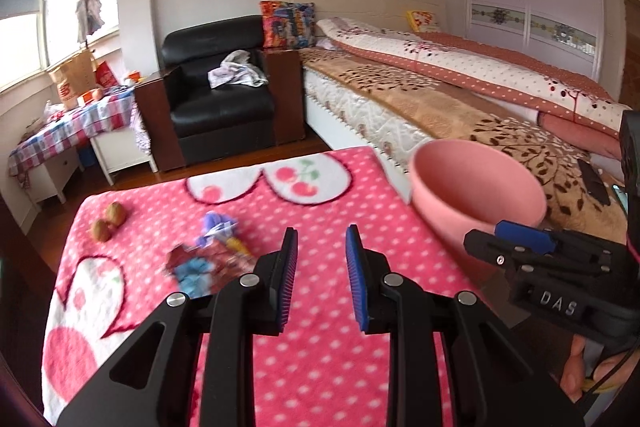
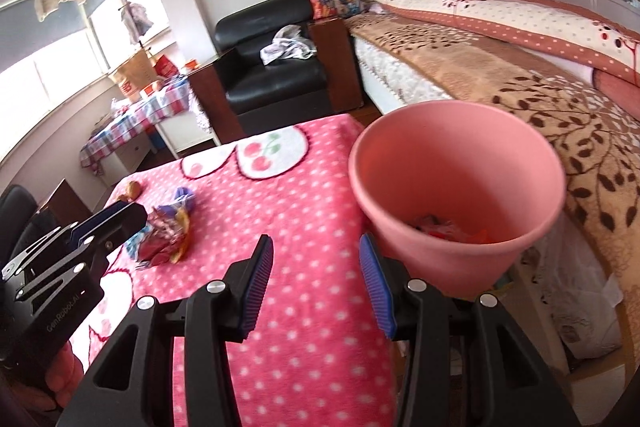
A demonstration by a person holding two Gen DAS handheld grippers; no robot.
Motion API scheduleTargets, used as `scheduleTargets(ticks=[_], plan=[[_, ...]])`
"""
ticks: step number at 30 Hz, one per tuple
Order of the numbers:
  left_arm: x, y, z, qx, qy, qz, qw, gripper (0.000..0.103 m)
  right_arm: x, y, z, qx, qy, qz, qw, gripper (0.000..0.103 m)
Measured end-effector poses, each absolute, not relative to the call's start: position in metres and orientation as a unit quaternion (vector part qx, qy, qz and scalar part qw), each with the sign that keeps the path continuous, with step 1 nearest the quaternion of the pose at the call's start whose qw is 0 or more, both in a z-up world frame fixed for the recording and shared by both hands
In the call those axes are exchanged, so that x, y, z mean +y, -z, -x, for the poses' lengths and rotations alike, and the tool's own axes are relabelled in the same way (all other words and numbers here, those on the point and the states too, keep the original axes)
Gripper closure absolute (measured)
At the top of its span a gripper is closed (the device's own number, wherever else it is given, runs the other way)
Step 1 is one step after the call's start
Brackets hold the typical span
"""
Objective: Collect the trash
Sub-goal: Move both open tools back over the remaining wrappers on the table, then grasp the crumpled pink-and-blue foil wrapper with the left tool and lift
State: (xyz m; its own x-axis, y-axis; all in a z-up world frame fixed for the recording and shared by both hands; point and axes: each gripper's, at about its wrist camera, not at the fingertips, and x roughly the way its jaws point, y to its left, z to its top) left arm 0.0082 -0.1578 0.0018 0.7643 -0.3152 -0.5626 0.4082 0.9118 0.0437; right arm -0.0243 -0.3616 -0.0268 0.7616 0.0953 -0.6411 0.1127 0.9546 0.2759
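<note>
A pile of crumpled wrappers (image 1: 208, 259) (image 2: 168, 231) lies on the pink polka-dot blanket (image 1: 320, 367) (image 2: 304, 327) covering the table. Two walnuts (image 1: 108, 221) (image 2: 132, 190) lie beyond it at the left. A pink bin (image 1: 476, 187) (image 2: 456, 187) stands off the table's right edge, with several wrappers (image 2: 444, 229) at its bottom. My left gripper (image 1: 321, 281) is open and empty, right of the pile. My right gripper (image 2: 316, 287) is open and empty, beside the bin's near left wall. Each gripper shows in the other's view: the right one (image 1: 520, 237), the left one (image 2: 108, 223).
A bed with a brown leaf blanket (image 1: 460, 115) (image 2: 540, 99) runs along the right, close behind the bin. A black armchair (image 1: 220, 99) (image 2: 272, 67) and a checked side table (image 1: 68, 131) stand beyond the table. A phone (image 1: 594, 181) lies on the bed.
</note>
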Motion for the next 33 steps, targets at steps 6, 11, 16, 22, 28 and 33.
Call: scheduleTargets(ticks=[6,11,16,22,28,33], plan=[[-0.116,0.004,-0.004,0.281,0.15,-0.073,0.945,0.079,-0.337,0.034,0.015,0.357,-0.025,-0.142,0.923,0.058],[-0.082,0.011,-0.017,0.317,0.118,-0.047,0.94,0.079,-0.325,0.046,0.009,0.372,-0.044,-0.141,0.917,0.058],[-0.062,0.017,-0.03,0.34,0.095,-0.025,0.935,0.079,-0.315,0.057,0.003,0.385,-0.057,-0.135,0.911,0.058],[-0.066,0.026,-0.043,0.371,0.109,-0.01,0.922,0.079,-0.314,0.065,-0.001,0.387,-0.058,-0.124,0.912,0.058],[-0.079,0.038,-0.057,0.39,0.118,-0.013,0.913,0.079,-0.32,0.072,-0.005,0.397,-0.062,-0.145,0.904,0.058],[-0.082,0.047,-0.061,0.387,0.111,-0.024,0.915,0.078,-0.319,0.074,-0.007,0.403,-0.067,-0.145,0.901,0.058]])
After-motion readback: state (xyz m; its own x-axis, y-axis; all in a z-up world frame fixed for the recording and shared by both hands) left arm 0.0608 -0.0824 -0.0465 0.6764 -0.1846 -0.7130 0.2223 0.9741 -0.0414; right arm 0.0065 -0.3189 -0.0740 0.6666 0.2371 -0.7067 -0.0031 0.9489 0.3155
